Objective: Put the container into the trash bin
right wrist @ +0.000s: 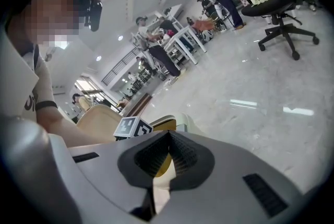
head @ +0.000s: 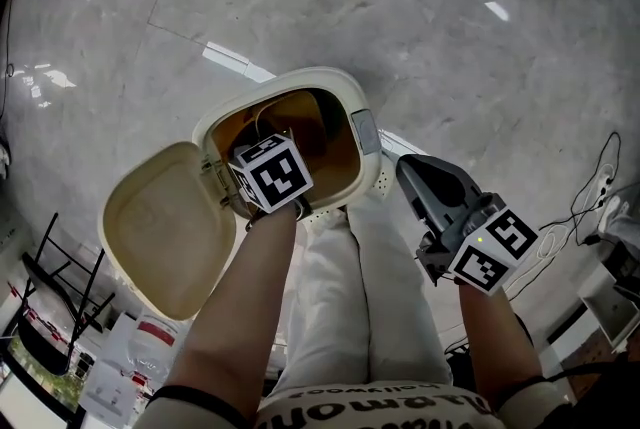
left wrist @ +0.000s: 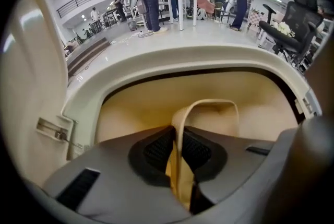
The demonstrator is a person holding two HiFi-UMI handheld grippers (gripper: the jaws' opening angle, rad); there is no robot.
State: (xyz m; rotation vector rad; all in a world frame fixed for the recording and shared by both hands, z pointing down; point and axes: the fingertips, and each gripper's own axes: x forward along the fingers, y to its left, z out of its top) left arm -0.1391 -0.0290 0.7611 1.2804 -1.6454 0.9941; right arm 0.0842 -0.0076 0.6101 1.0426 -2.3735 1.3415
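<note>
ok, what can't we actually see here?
- Head view: the left gripper covers the container; its own view shows only a thin cream strip between the fingers.
- Left gripper view: gripper body blocks the trash bin bottom.
- Head view: forearm hides the bin's near rim.

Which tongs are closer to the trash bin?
Left. The left tongs point down into the trash bin's open top, gripping the container. The right tongs hover beside it, outside the rim, shut and empty.
</note>
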